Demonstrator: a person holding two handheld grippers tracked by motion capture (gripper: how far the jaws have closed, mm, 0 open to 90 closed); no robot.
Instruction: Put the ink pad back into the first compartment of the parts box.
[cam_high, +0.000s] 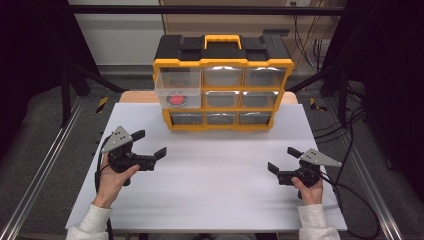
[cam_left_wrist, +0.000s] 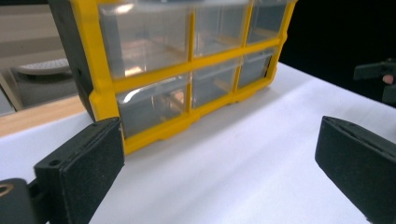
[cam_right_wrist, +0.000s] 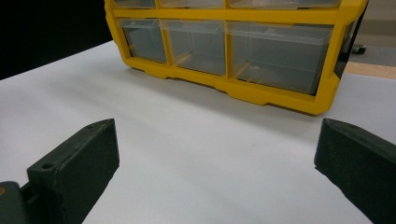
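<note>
yellow drawer cabinet (cam_high: 222, 92) on white table (cam_high: 215, 190) | left tongs (cam_high: 150, 143) apart | right tongs (cam_high: 284, 159) apart

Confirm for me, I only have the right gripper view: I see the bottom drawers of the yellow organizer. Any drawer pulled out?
Observer: Yes. In the high view the top-left drawer of the organizer sticks out toward the person; the others look flush.
Operator: Anything in it?
Observer: A red round object lies at its bottom. I cannot tell what it is.
Operator: Where is the left gripper?
Observer: The left gripper is over the white table, near-left of the organizer, jaws apart, holding nothing.
Operator: And mine?
Observer: The right gripper is at the near right, jaws apart too, clear of the organizer.
</note>
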